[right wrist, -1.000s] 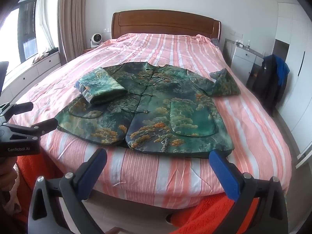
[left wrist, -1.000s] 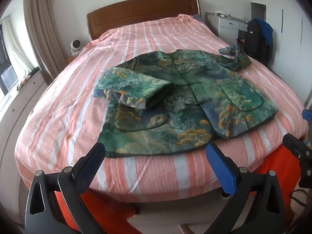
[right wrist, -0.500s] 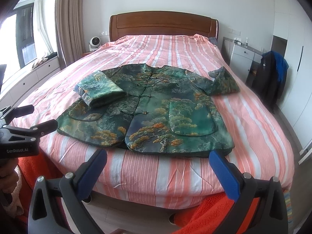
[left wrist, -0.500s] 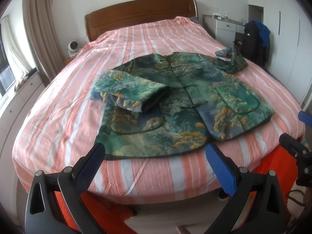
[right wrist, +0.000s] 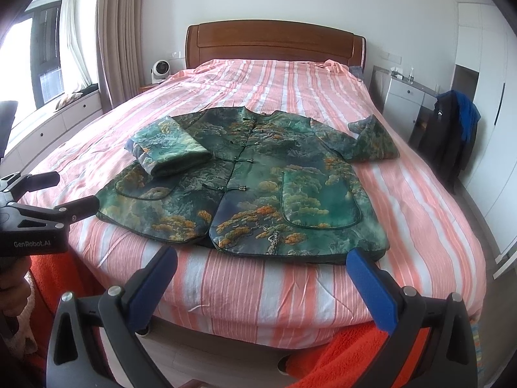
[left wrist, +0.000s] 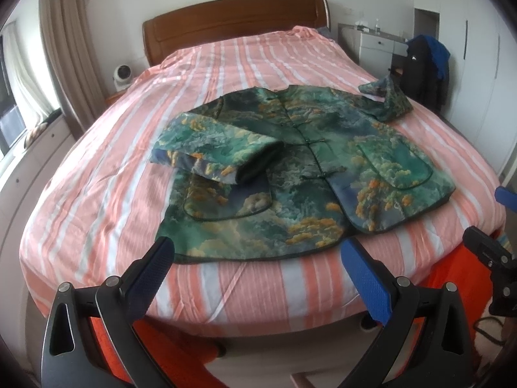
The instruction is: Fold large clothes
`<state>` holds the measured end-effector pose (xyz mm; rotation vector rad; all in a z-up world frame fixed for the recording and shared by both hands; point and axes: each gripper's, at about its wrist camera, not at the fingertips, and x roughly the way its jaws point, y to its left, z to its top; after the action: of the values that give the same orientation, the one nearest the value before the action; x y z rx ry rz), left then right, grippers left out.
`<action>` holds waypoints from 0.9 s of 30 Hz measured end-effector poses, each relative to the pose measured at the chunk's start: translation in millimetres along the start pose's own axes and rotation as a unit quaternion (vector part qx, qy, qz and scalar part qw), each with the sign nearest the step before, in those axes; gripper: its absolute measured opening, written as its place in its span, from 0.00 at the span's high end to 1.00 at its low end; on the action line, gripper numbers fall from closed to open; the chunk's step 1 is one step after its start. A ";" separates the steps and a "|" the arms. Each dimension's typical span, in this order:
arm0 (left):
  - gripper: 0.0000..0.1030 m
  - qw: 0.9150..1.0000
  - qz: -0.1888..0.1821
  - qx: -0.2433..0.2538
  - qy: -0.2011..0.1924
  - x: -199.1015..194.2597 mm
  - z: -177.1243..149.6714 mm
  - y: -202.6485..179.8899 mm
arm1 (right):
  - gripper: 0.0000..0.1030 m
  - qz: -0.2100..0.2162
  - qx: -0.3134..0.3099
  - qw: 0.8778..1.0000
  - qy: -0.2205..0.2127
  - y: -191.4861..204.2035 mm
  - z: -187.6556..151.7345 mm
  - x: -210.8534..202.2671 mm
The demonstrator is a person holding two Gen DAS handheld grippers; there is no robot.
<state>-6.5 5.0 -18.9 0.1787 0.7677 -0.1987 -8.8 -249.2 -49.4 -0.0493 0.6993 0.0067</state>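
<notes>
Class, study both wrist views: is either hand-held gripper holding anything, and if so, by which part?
Nothing is held. The left hand-held gripper and right hand-held gripper are both open, short of the jacket lying on the bed.

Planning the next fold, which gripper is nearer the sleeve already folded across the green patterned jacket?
Left. The left gripper faces the folded sleeve almost straight on; the right gripper sits off toward the jacket's other half.

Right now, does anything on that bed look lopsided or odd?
Yes: the jacket is uneven. Its left sleeve is folded in over the front, while the right sleeve sticks out to the side, its cuff bent back on the bedspread.
</notes>
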 end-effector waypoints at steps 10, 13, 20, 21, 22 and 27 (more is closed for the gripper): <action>0.00 1.000 0.000 0.000 0.000 -0.8 0.3 -2.4 | 0.00 0.003 -0.004 1.000 0.000 2.4 0.7 0.3; 0.00 1.000 -0.001 -0.001 -0.001 -0.8 0.7 -3.0 | 0.00 0.003 -0.005 1.000 -0.001 2.4 0.8 0.2; 0.00 1.000 -0.002 0.000 0.001 -1.0 0.9 -4.5 | 0.00 0.004 -0.008 1.000 -0.002 4.7 1.0 0.3; 0.00 1.000 -0.002 -0.001 0.001 -1.0 0.8 -4.0 | 0.00 0.004 -0.008 1.000 -0.002 4.7 1.0 0.3; 0.00 1.000 -0.002 -0.001 0.000 -1.0 0.7 -3.6 | 0.00 0.004 -0.008 1.000 -0.002 4.8 1.0 0.3; 0.00 1.000 -0.002 0.000 0.001 -1.2 0.7 -4.6 | 0.00 0.004 -0.007 1.000 -0.002 5.0 0.9 0.4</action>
<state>-7.9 0.6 -17.9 0.1765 0.7706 -0.2019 -8.0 -244.1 -49.2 -0.0605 0.6961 0.0202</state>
